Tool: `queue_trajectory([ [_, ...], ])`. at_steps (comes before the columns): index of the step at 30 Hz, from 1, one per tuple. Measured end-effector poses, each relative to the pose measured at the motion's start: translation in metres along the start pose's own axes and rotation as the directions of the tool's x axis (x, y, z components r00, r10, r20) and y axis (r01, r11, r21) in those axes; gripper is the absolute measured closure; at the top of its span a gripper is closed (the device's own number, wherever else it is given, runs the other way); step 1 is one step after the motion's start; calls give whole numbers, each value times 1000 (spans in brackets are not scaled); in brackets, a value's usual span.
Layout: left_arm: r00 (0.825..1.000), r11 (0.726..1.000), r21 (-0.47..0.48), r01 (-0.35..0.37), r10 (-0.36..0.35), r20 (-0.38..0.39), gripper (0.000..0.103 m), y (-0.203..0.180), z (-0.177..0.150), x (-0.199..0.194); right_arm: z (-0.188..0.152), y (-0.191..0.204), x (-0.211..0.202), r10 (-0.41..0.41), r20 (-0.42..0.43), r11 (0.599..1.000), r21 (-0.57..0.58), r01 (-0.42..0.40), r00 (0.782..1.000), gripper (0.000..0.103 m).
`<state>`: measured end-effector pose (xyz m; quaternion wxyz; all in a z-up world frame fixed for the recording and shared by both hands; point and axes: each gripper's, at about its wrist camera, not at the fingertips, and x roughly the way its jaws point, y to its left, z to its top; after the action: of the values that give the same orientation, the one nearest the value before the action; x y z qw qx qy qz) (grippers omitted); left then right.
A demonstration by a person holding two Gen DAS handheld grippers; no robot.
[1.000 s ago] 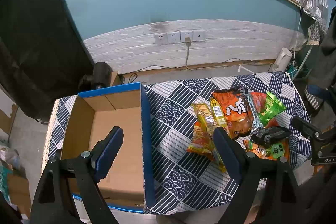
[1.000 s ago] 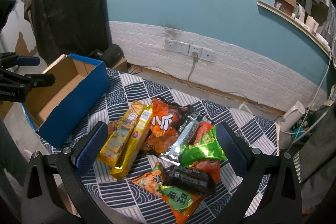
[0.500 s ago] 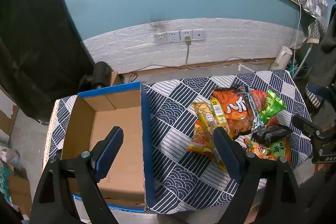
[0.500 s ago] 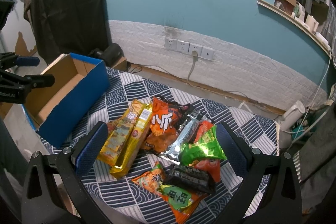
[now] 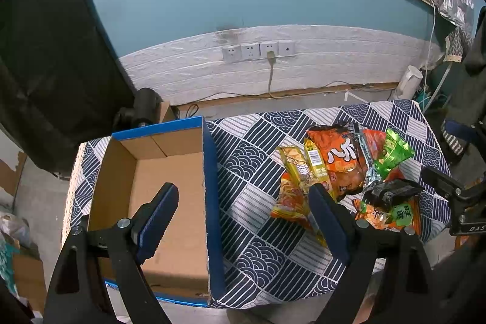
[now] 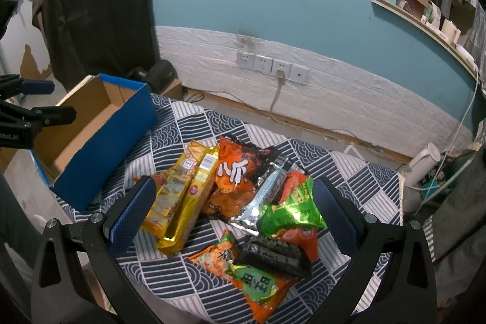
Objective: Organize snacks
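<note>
A pile of snack packets lies on the patterned tablecloth [image 6: 188,123]: two yellow bars [image 6: 185,193], an orange bag [image 6: 235,172], a silver packet [image 6: 264,196], a green packet [image 6: 288,211], a black packet [image 6: 273,255] and an orange-green packet [image 6: 246,275]. An empty cardboard box with blue sides [image 5: 170,196] stands at the table's left. My left gripper [image 5: 243,208] is open and empty, above the box's right wall. My right gripper [image 6: 234,208] is open and empty, held above the pile. The pile also shows in the left wrist view [image 5: 343,169].
A white brick-pattern wall strip with sockets [image 6: 270,66] and a plugged cable runs behind the table. A white kettle [image 6: 422,163] stands off the table's far right corner. A black cloth [image 5: 45,50] hangs at the left. A shelf [image 6: 425,23] is at the upper right.
Almost nothing has moved. Both grippers stay open and hover in nearly the same places, with only a slight drift of view.
</note>
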<state>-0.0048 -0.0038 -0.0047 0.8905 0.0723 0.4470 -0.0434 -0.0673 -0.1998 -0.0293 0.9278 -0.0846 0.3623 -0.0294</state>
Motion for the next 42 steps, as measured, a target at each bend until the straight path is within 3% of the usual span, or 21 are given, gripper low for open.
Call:
queue_trajectory([
  [20,1000,1000,-3,10,-10,-22,14,-4,-2,9,-2,-13,-1,-24,-20,999,29,25,1000,2],
  [42,983,999,-10,31,-32,-182,14,-23,-3,69,-23,-60,26,-96,-140,984,135,115,985,2],
])
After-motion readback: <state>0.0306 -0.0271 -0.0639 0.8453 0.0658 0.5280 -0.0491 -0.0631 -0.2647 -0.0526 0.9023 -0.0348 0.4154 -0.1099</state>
